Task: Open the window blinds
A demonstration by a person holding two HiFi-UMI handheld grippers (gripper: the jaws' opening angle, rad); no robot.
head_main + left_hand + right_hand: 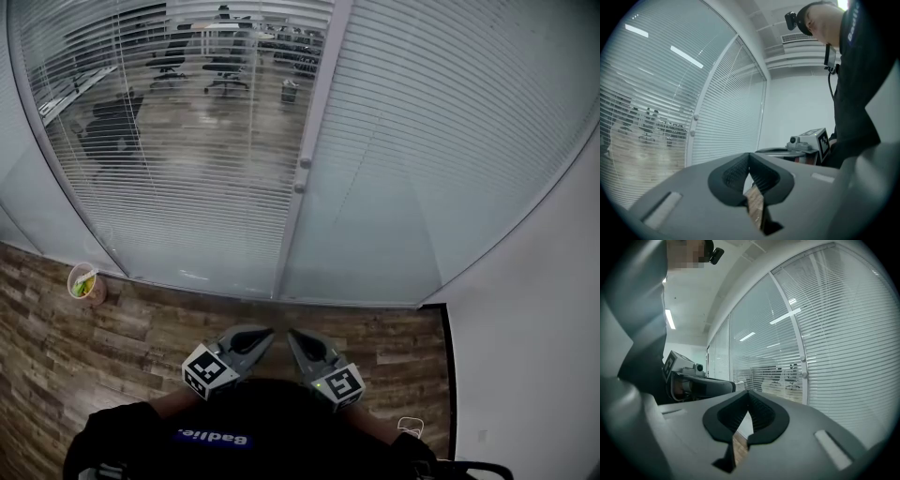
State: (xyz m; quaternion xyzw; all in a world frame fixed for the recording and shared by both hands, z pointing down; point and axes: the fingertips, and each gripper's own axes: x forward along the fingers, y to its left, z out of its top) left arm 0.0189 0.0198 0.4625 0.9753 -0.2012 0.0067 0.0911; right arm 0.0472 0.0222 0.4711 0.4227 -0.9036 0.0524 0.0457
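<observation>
Hovering near waist, well short of blinds [403,169] | left gripper [261,337], right gripper [298,339]: jaws pressed together, empty | blinds ahead: left panel slats see-through, right panel closed | slats likely light, flimsy, best left untouched; pinch knob [303,163] on post [317,103], turn gently

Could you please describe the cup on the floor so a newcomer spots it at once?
Find the glass wall with white blinds and follow its left panel, where an office shows through, down to the wooden floor. The cup stands there by the glass: small, round, pale-rimmed, with something green and yellow inside.
</observation>
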